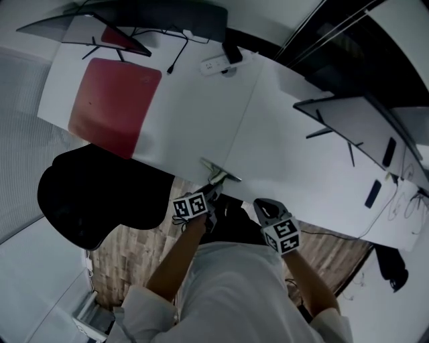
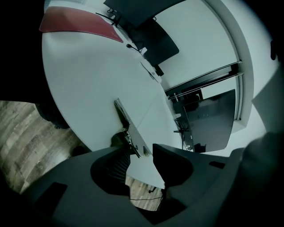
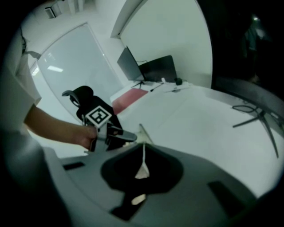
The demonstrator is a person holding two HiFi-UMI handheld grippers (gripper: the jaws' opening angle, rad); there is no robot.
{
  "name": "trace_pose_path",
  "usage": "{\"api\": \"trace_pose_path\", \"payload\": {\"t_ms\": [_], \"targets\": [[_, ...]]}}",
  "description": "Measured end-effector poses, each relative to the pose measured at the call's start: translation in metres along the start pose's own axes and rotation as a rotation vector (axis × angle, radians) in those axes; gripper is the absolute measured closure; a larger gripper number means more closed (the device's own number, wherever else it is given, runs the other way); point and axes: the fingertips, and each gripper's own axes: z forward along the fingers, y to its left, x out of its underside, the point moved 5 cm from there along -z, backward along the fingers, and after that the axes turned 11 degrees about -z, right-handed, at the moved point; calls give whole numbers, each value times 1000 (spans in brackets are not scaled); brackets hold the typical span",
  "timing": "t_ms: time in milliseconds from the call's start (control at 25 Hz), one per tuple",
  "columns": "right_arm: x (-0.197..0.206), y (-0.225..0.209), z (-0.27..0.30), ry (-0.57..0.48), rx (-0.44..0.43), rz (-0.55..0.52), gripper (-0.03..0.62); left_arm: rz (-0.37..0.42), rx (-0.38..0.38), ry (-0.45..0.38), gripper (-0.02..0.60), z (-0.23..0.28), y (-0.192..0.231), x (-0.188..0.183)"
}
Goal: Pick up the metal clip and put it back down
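Observation:
The metal clip (image 1: 220,171) is a long silvery piece lying at the near edge of the white table (image 1: 201,114). In the left gripper view the clip (image 2: 128,126) runs along that edge, and its near end reaches just in front of the left finger. My left gripper (image 1: 212,192) (image 2: 141,150) is open at the clip, with a wide gap between its jaws and no pad pressing on it. My right gripper (image 1: 261,203) (image 3: 143,148) hangs a little to the right below the table edge, shut with only a thin slit and nothing held. The right gripper view shows the clip (image 3: 143,131) beside the left gripper (image 3: 124,136).
A red mat (image 1: 114,104) lies at the table's far left, and a black office chair (image 1: 87,194) stands beside the table there. Dark monitors (image 1: 167,17), a white power strip (image 1: 216,65) and cables sit at the back. Another dark screen (image 1: 355,120) is on the right.

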Motion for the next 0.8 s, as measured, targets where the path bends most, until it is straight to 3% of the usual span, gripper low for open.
{"api": "trace_pose_path", "payload": {"t_ms": [120,280,520,800], "targets": [[-1,-3,1,5,5,10,559,-13,0,3,400,5,2,-6],[-2,-9,0,10,17,19,559,-48,17,10,475,9,6,-10],[-2,-13,-1,13,30,32,559,-153,113,18,535,13,5,-13],[-9,-15,-4,-9,54,32,559,-98,140,38,546,13,-11,-18]]}}
